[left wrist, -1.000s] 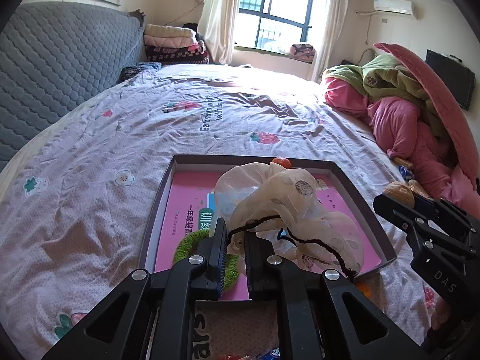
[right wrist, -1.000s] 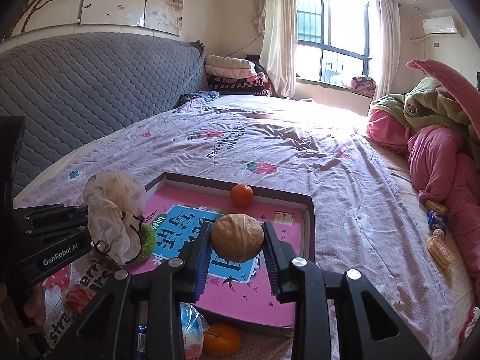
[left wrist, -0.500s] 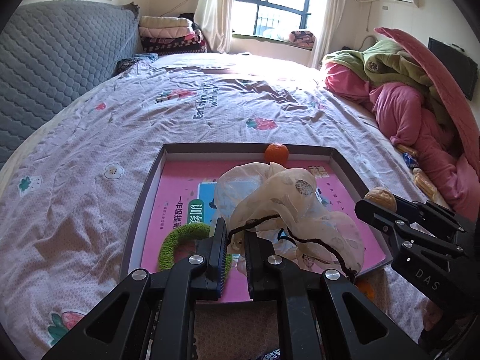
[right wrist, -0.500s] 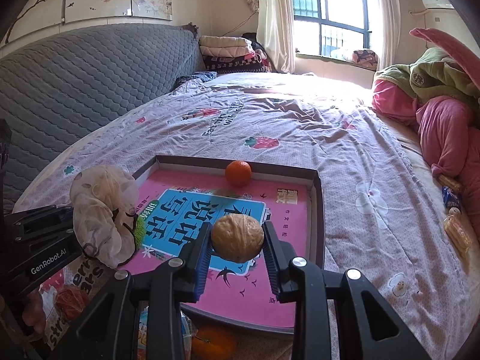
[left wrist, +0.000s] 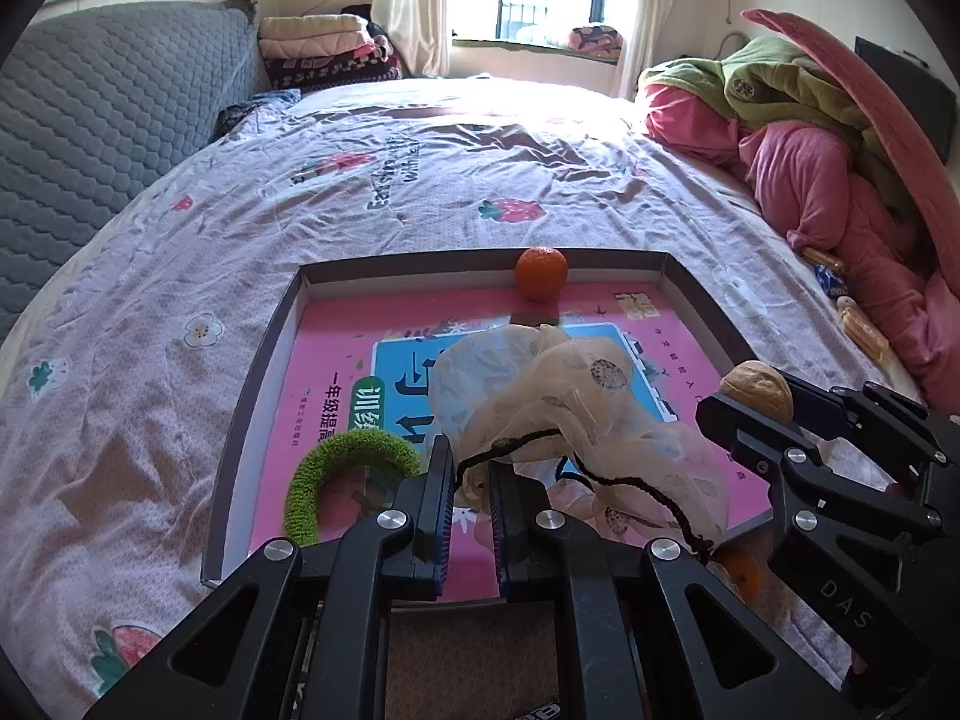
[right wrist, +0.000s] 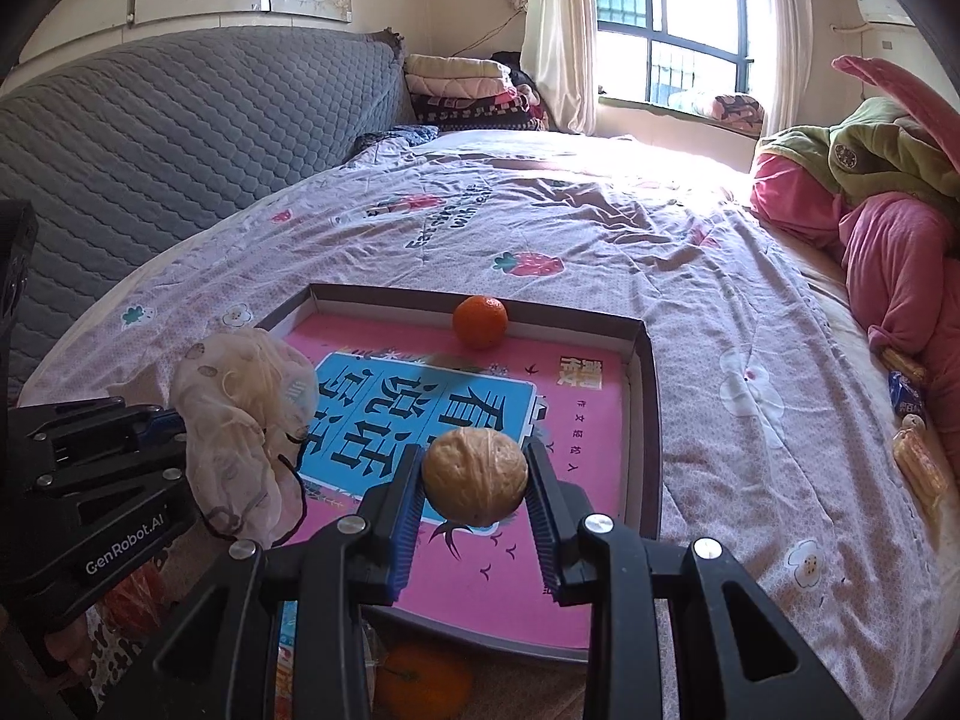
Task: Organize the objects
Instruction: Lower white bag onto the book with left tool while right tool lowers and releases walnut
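Note:
A shallow box tray (left wrist: 258, 360) (right wrist: 645, 396) with a pink and blue printed bottom lies on the bed. An orange (left wrist: 540, 273) (right wrist: 479, 321) sits at its far edge and a green fuzzy ring (left wrist: 336, 468) lies at its near left. My left gripper (left wrist: 470, 486) is shut on a sheer cream drawstring pouch (left wrist: 564, 408) (right wrist: 240, 414), held over the tray's near part. My right gripper (right wrist: 474, 480) is shut on a walnut (right wrist: 474, 477) (left wrist: 757, 387) above the tray's near right.
Another orange (right wrist: 420, 681) (left wrist: 741, 573) and snack packets lie on the bed in front of the tray. Wrapped snacks (right wrist: 918, 468) lie at the right by a pink and green bedding pile (left wrist: 810, 138). A grey quilted headboard (right wrist: 150, 138) stands at the left.
Both grippers have moved forward over the tray with their loads still held. The green ring now shows clear of the left fingers.

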`<action>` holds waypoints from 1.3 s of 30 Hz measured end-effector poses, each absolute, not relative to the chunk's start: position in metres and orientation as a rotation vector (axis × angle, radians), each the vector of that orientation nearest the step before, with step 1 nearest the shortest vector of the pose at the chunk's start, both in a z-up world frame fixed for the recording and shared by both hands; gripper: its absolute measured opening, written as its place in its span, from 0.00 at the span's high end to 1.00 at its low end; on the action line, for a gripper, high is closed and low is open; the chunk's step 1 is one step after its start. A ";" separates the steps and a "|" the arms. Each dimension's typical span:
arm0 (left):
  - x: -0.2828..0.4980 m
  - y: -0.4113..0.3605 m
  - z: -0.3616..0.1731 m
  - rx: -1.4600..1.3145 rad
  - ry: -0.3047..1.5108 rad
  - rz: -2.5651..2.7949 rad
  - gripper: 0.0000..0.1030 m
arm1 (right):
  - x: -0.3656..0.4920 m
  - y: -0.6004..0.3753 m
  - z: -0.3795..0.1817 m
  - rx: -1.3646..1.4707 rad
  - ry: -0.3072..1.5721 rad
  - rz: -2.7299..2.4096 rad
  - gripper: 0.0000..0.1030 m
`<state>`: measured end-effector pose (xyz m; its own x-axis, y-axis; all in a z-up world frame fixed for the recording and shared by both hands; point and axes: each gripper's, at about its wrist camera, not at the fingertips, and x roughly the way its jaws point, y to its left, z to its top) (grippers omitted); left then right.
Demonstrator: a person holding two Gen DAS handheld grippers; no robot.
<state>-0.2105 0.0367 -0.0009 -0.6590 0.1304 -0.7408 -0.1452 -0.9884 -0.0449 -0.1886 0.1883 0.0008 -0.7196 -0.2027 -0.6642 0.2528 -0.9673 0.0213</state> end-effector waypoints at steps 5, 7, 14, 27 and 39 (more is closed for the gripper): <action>-0.219 0.045 -0.005 -1.239 0.083 2.724 0.89 | -0.191 0.185 -0.006 1.072 0.142 -2.701 0.68; -0.223 0.048 -0.009 -1.257 0.105 2.721 0.89 | -0.192 0.185 -0.009 1.093 0.150 -2.694 0.68; -0.232 0.057 -0.018 -1.301 0.182 2.718 0.87 | -0.194 0.183 -0.017 1.129 0.187 -2.676 0.68; -0.238 0.067 -0.024 -1.338 0.268 2.688 0.85 | -0.197 0.184 -0.023 1.167 0.183 -2.665 0.68; -0.239 0.077 -0.028 -1.358 0.344 2.662 0.84 | -0.201 0.188 -0.028 1.225 0.186 -2.668 0.68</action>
